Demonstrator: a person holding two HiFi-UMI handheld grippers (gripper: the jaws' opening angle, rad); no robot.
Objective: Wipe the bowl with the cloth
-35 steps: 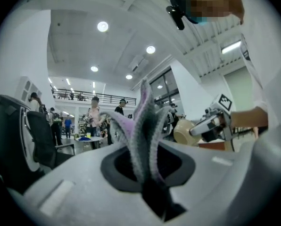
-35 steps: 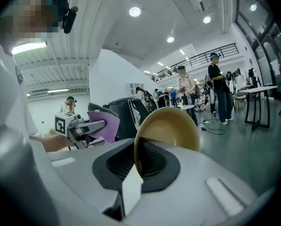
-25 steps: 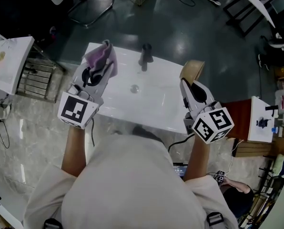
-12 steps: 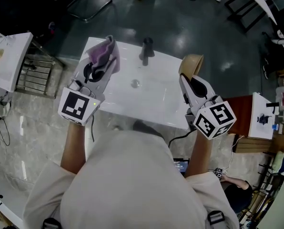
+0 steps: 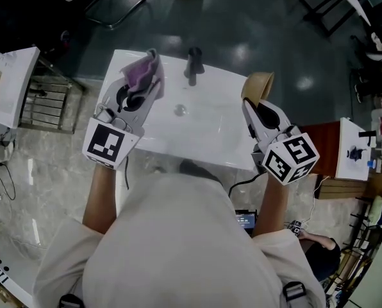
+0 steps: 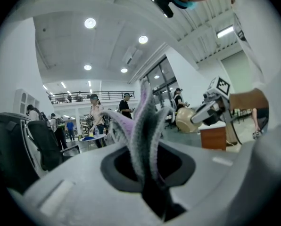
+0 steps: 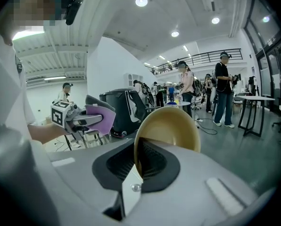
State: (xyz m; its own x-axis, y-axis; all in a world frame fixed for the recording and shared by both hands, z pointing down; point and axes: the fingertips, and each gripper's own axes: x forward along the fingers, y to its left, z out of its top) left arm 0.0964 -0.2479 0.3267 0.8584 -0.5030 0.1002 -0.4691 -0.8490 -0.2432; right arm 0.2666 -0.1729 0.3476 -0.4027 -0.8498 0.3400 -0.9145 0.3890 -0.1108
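Cloth (image 5: 140, 70) clamped in my left hand-held gripper (image 5: 141, 88), bowl (image 5: 257, 86) rim pinched in my right hand-held gripper (image 5: 250, 111); well apart, wiping not begun. Next: bring cloth into bowl.

A white table (image 5: 210, 130) bears a dark upright object (image 5: 193, 66) and, near it, a small shiny item (image 5: 179, 111).

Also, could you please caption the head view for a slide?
Above a white sink, left gripper holds a purple cloth, right gripper a tan bowl by its rim.
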